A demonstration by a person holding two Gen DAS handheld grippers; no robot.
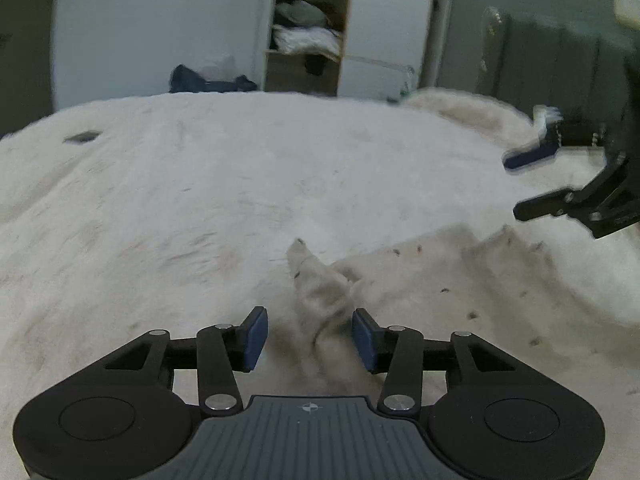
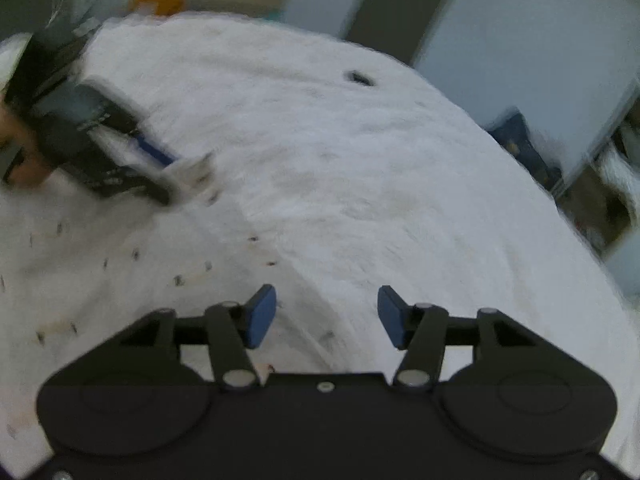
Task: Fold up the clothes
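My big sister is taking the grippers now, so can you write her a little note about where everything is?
Left gripper: open, with a bunched corner of the speckled cream garment between its pads, not pinched.
Right gripper: open, nothing held, above the same garment.
The garment lies rumpled on the white fluffy blanket near you. A small dark thing sits far off on the blanket; I cannot tell what it is.
Done: no finished fold is visible.
Left: probably take hold of the edges again, smooth the garment flat, then fold it.
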